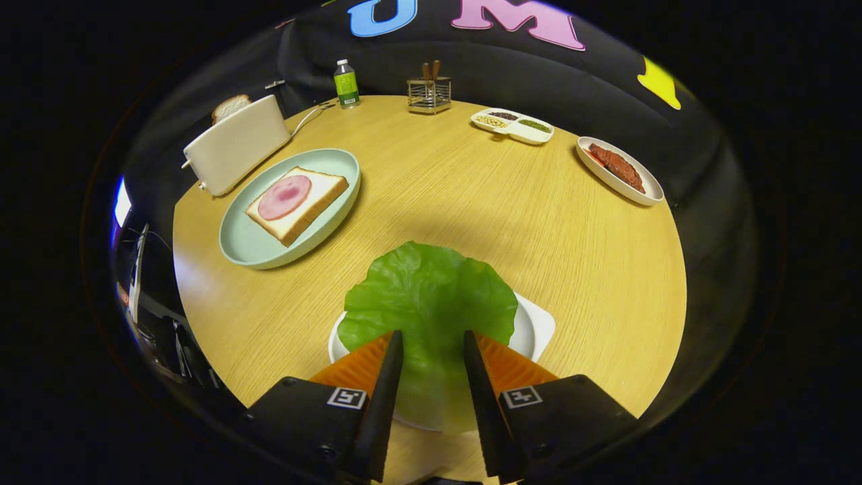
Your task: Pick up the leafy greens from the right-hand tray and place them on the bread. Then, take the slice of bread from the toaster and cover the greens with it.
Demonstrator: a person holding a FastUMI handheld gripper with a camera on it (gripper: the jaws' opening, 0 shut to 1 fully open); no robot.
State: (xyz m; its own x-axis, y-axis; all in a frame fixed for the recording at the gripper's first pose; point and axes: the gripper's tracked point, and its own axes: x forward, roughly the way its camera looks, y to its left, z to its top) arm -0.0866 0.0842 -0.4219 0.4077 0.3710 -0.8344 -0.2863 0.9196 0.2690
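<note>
Gripper: your gripper is sitting over the green lettuce leaf with its fingers parted, the leaf's near part lying between them; whether they are touching it you cannot tell.
Lettuce: the broad, crinkled green lettuce leaf is resting on a white square tray, spilling over its far rim.
Bread: beyond and left of the lettuce, a square white bread slice carrying a round pink ham slice is lying on a pale green oval plate.
Toaster: further left of the lettuce, past the plate, a cream toaster is holding a second bread slice upright.
Table: everything is sitting on a round wooden table.
</note>
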